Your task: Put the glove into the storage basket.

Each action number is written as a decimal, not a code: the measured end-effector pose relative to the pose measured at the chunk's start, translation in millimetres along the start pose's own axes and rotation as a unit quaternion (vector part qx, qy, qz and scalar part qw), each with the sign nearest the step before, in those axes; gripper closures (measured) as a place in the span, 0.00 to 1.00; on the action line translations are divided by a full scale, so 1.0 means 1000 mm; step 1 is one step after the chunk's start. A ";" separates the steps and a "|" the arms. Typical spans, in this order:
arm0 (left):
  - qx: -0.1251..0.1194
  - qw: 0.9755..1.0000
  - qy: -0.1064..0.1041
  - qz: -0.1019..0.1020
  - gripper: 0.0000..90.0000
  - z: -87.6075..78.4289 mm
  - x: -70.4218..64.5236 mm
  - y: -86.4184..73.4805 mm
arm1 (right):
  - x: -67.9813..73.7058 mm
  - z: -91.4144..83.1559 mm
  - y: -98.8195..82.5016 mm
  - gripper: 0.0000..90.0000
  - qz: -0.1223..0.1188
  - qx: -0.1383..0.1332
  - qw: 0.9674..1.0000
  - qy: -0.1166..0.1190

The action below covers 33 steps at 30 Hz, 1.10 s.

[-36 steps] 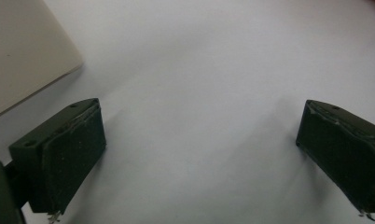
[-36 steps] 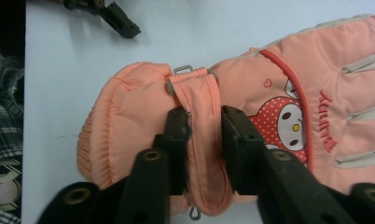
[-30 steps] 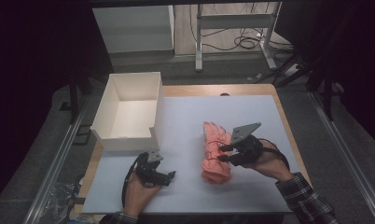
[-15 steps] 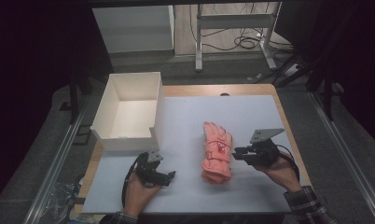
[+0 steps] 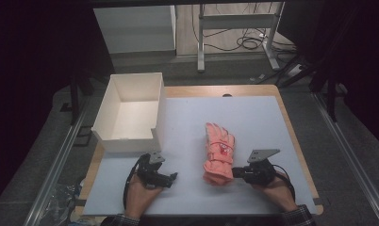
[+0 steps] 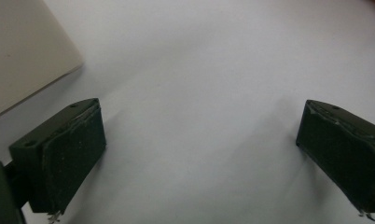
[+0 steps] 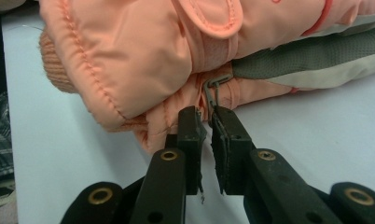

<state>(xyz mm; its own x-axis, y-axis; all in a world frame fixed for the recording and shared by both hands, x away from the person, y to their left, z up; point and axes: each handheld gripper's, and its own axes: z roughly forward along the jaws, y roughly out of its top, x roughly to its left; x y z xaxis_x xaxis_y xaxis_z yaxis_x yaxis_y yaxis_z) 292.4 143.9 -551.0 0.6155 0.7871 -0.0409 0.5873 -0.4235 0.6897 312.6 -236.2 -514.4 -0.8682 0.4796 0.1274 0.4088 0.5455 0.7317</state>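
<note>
Our grippers are black: left gripper (image 5: 171, 177) has a looping black cable; right gripper (image 5: 234, 172) carries a grey triangular plate, brass-ringed screw holes, plaid cuffs.

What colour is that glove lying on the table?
The glove is salmon pink with grey palm panels, clearest in the right gripper view.

I work in what looks like a lab or test bay, not a home. My bench is a wooden table (image 5: 291, 123) under a pale grey mat (image 5: 253, 117), set between aluminium frame rails (image 5: 53, 165). Beyond it stand a metal-legged stand (image 5: 234, 28), loose black cables on the floor (image 5: 253, 43) and a white cabinet (image 5: 133, 30), all in dim surroundings.
</note>
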 end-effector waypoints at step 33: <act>0.001 1.000 0.000 0.001 0.01 0.000 0.000 0.000 | 0.018 0.055 0.027 0.88 -0.004 -0.019 1.000 -0.011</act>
<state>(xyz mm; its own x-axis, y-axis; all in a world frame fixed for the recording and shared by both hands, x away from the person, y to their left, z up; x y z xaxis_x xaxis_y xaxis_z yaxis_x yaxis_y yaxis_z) 292.4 143.9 -550.8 0.6162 0.7866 -0.0399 0.5879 -0.4256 0.6879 324.0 -174.8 -529.4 -0.8653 0.4898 0.1068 0.3897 0.5231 0.7580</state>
